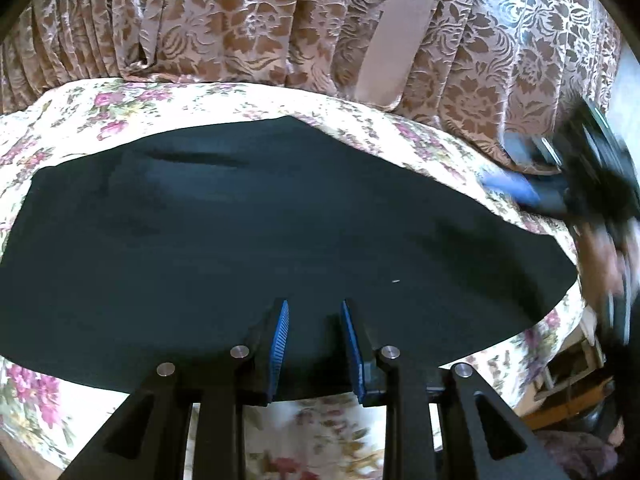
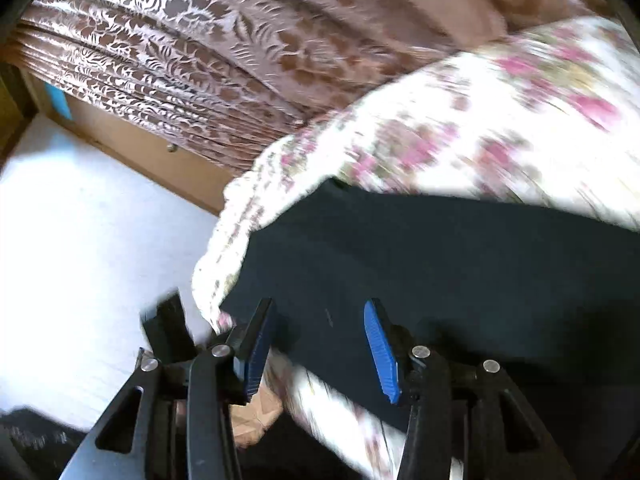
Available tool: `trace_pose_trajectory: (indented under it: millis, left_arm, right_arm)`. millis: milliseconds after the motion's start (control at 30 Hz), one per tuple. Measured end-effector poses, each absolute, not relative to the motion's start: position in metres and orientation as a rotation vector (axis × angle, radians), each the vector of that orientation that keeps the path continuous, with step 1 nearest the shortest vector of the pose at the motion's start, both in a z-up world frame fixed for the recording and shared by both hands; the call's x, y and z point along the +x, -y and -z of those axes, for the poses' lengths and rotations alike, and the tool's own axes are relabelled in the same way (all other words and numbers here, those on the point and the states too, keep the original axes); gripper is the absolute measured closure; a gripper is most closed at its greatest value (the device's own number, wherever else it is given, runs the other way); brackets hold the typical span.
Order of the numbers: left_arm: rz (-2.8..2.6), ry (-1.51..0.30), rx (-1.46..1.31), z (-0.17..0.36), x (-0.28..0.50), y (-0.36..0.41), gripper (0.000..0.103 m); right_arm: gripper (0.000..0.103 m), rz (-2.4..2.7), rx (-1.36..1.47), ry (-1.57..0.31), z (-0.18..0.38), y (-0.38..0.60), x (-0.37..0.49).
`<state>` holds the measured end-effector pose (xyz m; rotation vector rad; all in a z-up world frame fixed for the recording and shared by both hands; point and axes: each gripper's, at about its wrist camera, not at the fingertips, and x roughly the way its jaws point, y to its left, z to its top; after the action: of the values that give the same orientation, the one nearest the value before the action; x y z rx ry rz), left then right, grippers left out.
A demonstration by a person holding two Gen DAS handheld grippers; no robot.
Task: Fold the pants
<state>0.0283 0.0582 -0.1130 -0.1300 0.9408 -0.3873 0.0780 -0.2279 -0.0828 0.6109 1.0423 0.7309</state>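
The left claw [image 1: 313,312], narrowly parted and empty, hovers over the pants [image 1: 256,240] lying flat on the sheet [image 1: 360,120], the right claw [image 2: 320,312] wider, empty; soft, limp cloth, probably best pinched at a sheet-side edge.

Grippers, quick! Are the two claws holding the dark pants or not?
Left gripper: open, nothing between the pads, above the dark pants.
Right gripper: open, holding nothing, over the pants' edge.
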Motion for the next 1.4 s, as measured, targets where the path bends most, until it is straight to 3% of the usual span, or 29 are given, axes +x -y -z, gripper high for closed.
trace_pose_trajectory:
  millis: [67, 133, 300, 400, 600, 667, 700, 733, 833, 1067, 1167, 1267, 1300, 1333, 1400]
  left_arm:
    - [0.374, -0.945, -0.129, 0.116, 0.03, -0.063, 0.076]
    - [0.374, -0.947, -0.138, 0.12, 0.031, -0.069, 0.076]
    - [0.409, -0.957, -0.162, 0.128, 0.033, -0.075, 0.076]
    - [0.421, -0.953, -0.192, 0.132, 0.035, -0.078, 0.076]
    - [0.423, -0.962, -0.247, 0.134, 0.038, -0.082, 0.076]
    - [0.416, -0.968, -0.267, 0.134, 0.04, -0.083, 0.076]
    - [0.413, -0.97, -0.27, 0.134, 0.041, -0.083, 0.076]
    - [0.41, -0.974, -0.269, 0.135, 0.041, -0.083, 0.076]
    - [0.401, -0.991, -0.271, 0.139, 0.048, -0.081, 0.076]
    - [0.376, -1.0, -0.249, 0.134, 0.05, -0.075, 0.076]
    - [0.354, -0.982, -0.301, 0.124, 0.042, -0.089, 0.069]
    - [0.303, -0.946, -0.375, 0.111, 0.025, -0.123, 0.067]
    - [0.284, -0.939, -0.409, 0.109, 0.02, -0.136, 0.065]
    - [0.249, -0.933, -0.449, 0.107, 0.013, -0.155, 0.058]
    - [0.167, -0.921, -0.505, 0.106, 0.002, -0.189, 0.052]
  right_arm:
    - [0.054, -0.771, 0.617, -1.062, 0.084, 0.202, 0.117]
    - [0.046, -0.804, 0.633, -1.103, 0.09, 0.177, 0.16]
    - [0.046, -0.81, 0.573, -1.249, 0.123, 0.127, 0.233]
    - [0.055, -0.902, 0.485, -1.34, 0.138, 0.096, 0.251]
    - [0.053, -0.939, 0.377, -1.36, 0.153, 0.06, 0.265]
    - [0.061, -0.886, 0.386, -1.342, 0.16, 0.063, 0.268]
    - [0.083, -0.858, 0.371, -1.325, 0.16, 0.064, 0.27]
    - [0.095, -0.822, 0.352, -1.296, 0.158, 0.067, 0.27]
    - [0.098, -0.77, 0.348, -1.215, 0.15, 0.076, 0.271]
    - [0.099, -0.645, 0.171, -1.284, 0.174, 0.052, 0.274]
    - [0.096, -0.622, 0.207, -1.274, 0.168, 0.054, 0.272]
    - [0.07, -0.597, 0.244, -1.24, 0.149, 0.066, 0.261]
    - [0.05, -0.575, 0.245, -1.211, 0.14, 0.072, 0.255]
    - [0.046, -0.555, 0.249, -1.171, 0.13, 0.078, 0.249]
    - [0.046, -0.527, 0.259, -1.1, 0.107, 0.091, 0.236]
